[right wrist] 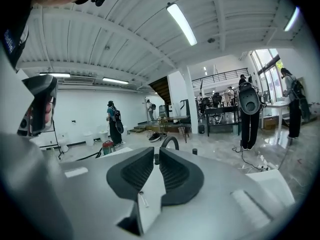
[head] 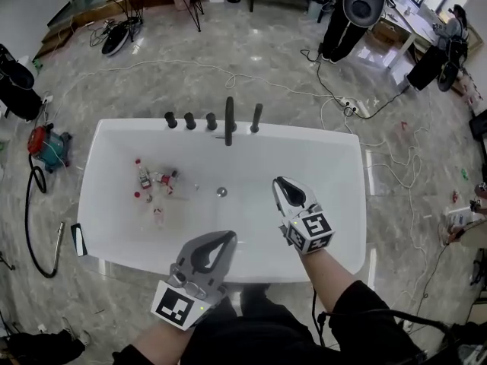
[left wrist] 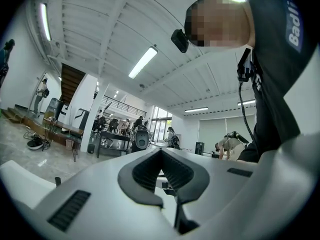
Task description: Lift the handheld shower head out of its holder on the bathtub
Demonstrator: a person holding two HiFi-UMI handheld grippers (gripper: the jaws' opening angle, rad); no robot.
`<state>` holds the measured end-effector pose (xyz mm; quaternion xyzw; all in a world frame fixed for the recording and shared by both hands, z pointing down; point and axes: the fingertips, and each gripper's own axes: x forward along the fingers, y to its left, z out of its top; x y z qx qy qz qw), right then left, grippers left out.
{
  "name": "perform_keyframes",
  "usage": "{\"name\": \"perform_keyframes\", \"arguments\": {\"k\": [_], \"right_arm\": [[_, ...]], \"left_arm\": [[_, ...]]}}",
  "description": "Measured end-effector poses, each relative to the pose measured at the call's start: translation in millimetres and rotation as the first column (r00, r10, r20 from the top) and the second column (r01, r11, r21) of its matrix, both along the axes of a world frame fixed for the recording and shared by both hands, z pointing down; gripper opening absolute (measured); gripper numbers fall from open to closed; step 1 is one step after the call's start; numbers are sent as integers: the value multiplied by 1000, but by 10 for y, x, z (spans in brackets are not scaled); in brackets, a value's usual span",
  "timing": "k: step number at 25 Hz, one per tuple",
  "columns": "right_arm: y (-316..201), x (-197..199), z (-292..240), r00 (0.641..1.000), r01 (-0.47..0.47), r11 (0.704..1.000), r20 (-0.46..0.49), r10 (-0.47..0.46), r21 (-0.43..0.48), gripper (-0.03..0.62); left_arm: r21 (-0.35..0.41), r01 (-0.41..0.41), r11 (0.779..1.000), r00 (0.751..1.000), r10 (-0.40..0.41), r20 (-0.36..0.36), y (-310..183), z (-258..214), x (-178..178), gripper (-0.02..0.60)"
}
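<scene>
Left gripper [head: 227, 236] hangs over the bathtub's [head: 90, 196] near rim, jaws pressed together, empty. The shower head [head: 256, 118] stands at twelve o'clock on the far rim; probably rigid and slick, so grasp mid-handle. Right gripper [head: 281, 182]: jaws slightly spread, empty.

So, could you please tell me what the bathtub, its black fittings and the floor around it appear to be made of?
Bathtub: glossy white, probably acrylic or enamelled; it is a smooth, seamless shell with a soft sheen.
Black fittings: matte black, likely coated metal; they show no bright glare.
Floor: polished grey stone or stone-look tile; it has cloudy veining and reflects light.
</scene>
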<state>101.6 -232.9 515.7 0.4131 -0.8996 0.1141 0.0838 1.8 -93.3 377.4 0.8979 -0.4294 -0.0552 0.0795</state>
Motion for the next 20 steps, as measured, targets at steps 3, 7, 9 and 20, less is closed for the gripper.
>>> {"name": "perform_keyframes", "arguments": {"k": [3, 7, 9, 20], "right_arm": [[-252, -116, 207, 999, -27, 1000, -22, 27, -11, 35], [-578, -239, 468, 997, -45, 999, -56, 44, -16, 41], [-753, -302, 623, 996, -46, 999, -77, 45, -14, 49], [-1743, -480, 1480, 981, -68, 997, -187, 60, -35, 118]], "left_arm": [[-2, -10, 1000, 1000, 10, -7, -153, 79, -156, 0], [-10, -18, 1000, 1000, 18, -10, -295, 204, -333, 0], [-13, -17, 1000, 1000, 17, -6, -357, 284, -410, 0], [-19, 17, 1000, 1000, -17, 21, -541, 658, -643, 0]]}}
